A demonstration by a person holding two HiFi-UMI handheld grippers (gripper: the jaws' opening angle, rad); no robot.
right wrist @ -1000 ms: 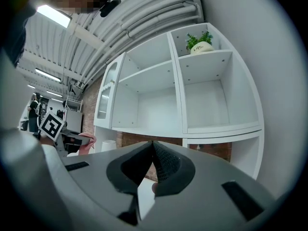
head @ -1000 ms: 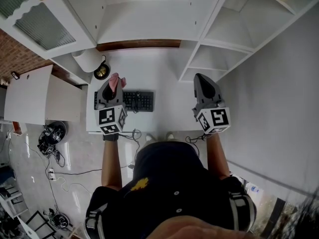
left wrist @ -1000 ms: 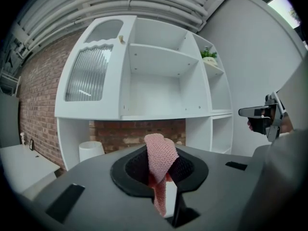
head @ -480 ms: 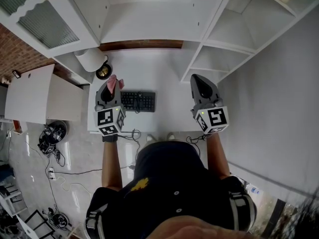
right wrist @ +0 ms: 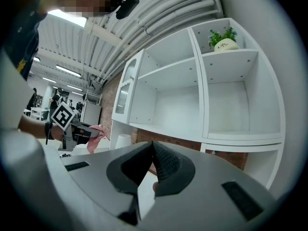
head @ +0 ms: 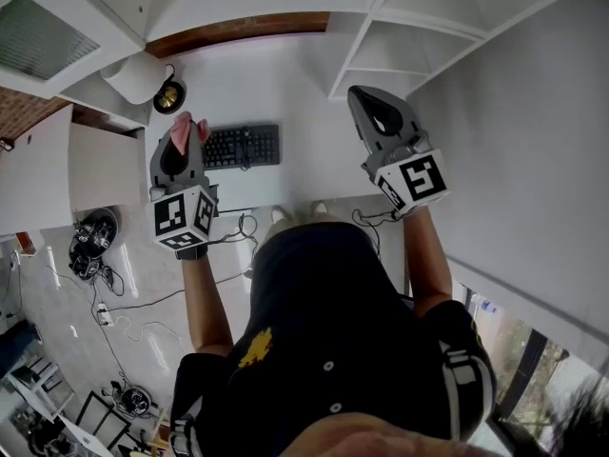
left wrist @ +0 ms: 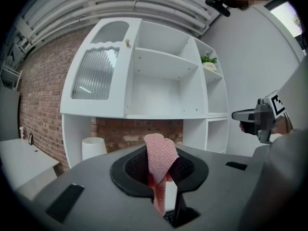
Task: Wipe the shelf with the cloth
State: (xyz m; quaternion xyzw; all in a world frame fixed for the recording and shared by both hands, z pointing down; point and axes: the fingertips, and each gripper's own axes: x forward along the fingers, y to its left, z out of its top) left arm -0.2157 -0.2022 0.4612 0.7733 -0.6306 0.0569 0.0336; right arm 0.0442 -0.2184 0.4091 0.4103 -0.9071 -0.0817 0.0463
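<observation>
Head view has us standing at the white counter [head: 285, 74] with both tongs lifted in front of the white open shelf unit [head: 409, 36]. The left tongs [head: 184, 129] are clamped on the pink knitted cloth [head: 200, 131]. In the left gripper view the cloth stands up between the pressed jaws as a rounded fold, and a thin tail hangs down on the near side. The right tongs [head: 369, 101] are drawn together at the tips with nothing between them, held nearer the open compartments on the right. We judge the wiping has not begun, since the cloth hangs in the air above the left part of the counter, just beside the black keyboard [head: 243, 146] and well apart from every shelf board. To do the step well, we would carry the left tongs up to a board and tilt them so the rounded fold meets the surface rather than the hard jaw tips. We would then draw long overlapping strokes from the back wall to the front edge, holding the squeeze firm so the short fold does not slip out. The small green plant in its pale pot [right wrist: 224, 40] on the upper right shelf is worth steering round.
</observation>
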